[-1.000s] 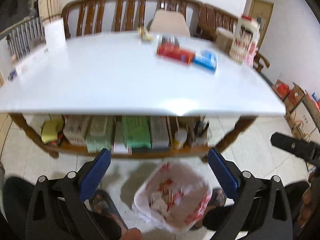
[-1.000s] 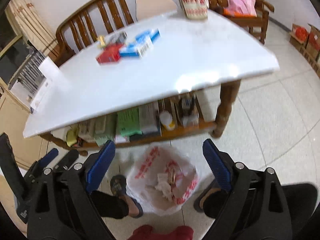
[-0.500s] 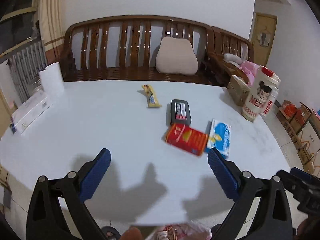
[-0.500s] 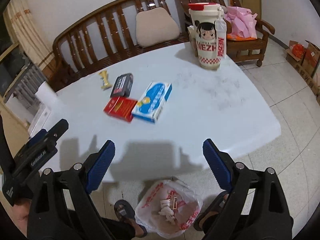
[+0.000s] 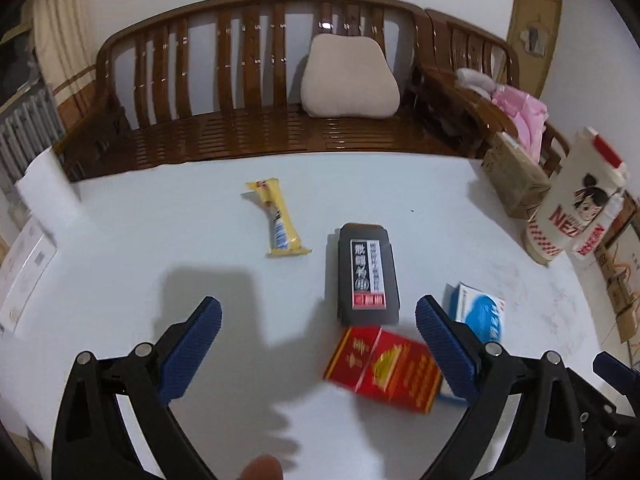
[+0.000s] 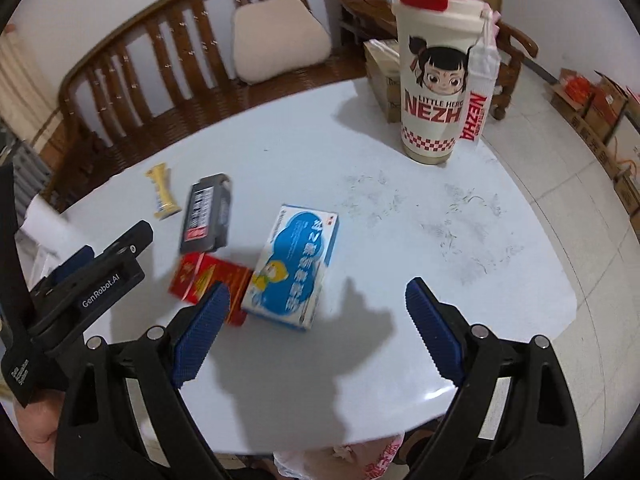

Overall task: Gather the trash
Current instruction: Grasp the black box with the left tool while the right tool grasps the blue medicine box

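Two grippers hover with fingers spread, grasping nothing: left gripper [image 5: 318, 334] lower centre, right gripper [image 6: 316, 312]. Red box [image 5: 384, 368], blue box [image 6: 294, 264], black box [image 5: 367, 274] and yellow wrapper [image 5: 278, 224] lie mid-frame on the white surface [image 5: 160, 240]. Probably choosing a first pickup; next, close on one box.

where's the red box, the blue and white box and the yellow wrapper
red box [image 5: 384, 368]: left wrist view, middle of its top face
blue and white box [image 6: 294, 266]: right wrist view, middle of its printed top face
yellow wrapper [image 5: 278, 220]: left wrist view, middle of its length
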{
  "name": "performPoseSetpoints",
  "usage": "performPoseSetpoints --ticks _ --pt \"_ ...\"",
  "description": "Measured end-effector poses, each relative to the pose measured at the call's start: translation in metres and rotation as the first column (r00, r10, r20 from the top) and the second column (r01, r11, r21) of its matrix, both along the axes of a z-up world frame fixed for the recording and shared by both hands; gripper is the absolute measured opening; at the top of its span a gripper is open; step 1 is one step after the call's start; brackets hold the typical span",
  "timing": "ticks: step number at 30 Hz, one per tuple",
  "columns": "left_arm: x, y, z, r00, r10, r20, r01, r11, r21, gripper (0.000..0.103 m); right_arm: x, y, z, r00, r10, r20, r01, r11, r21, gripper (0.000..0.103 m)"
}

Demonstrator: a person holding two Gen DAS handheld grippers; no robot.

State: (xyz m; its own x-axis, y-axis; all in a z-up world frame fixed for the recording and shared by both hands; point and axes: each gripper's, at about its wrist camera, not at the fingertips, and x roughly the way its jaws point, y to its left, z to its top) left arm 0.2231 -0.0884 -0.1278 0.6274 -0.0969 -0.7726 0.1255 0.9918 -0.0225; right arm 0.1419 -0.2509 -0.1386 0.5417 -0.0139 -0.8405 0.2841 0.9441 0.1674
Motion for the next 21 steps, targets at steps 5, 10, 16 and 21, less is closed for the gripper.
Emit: performPoseSetpoints --ticks 5,10,16,21 --pt "0.033 -0.015 -0.018 0.999 -0.013 -0.049 0.013 1.000 0.012 0.095 0.026 -0.002 -0.019 0.999 -0.036 -0.039 0.037 0.999 0.010 0.087" --pt "0.052 -0.023 -0.031 0.997 -0.030 -0.077 0.032 0.999 0.034 0.095 0.041 0.000 -0.035 0.997 -0.051 -0.060 0.052 0.999 0.013 0.087" --pt "0.068 -0.029 -0.043 0.994 -0.028 -0.105 0.033 0.998 0.048 0.095 0.056 0.004 -0.050 0.995 -0.054 -0.078 0.055 0.999 0.002 0.087" --pt "0.077 -0.038 -0.052 0.992 -0.045 -0.119 0.052 0.997 0.057 0.095 0.067 0.009 -0.056 0.995 -0.054 -0.082 0.051 0.998 -0.037 0.087"
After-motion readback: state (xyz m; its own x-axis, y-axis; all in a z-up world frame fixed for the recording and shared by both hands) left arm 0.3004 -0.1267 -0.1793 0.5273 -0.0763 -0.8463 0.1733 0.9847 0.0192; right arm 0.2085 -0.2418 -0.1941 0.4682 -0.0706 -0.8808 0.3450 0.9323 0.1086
